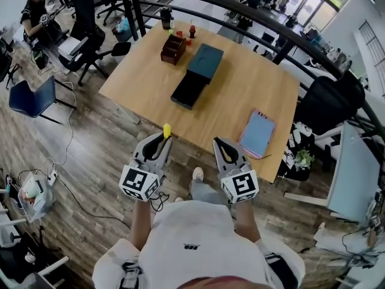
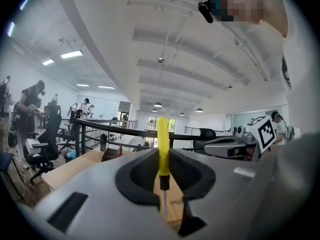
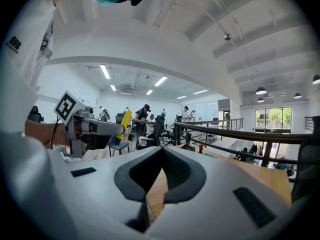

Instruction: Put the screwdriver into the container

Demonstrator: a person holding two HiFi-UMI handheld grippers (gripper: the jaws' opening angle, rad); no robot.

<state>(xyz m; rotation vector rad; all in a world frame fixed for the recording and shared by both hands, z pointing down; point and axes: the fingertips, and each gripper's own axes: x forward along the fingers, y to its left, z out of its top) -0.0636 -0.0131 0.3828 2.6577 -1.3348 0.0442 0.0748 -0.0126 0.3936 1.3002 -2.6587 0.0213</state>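
The left tool [image 1: 164, 139] clamps the yellow-handled screwdriver [image 2: 162, 146] upright; the right tool [image 1: 217, 142] is pressed together

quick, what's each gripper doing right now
Left gripper: shut on the yellow-handled screwdriver, handle sticking out past the jaws.
Right gripper: shut, nothing between its jaws.

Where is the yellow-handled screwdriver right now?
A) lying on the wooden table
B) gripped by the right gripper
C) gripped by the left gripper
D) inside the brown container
C: the left gripper is shut on the screwdriver, whose yellow handle sticks out beyond it; the right gripper is shut and empty.
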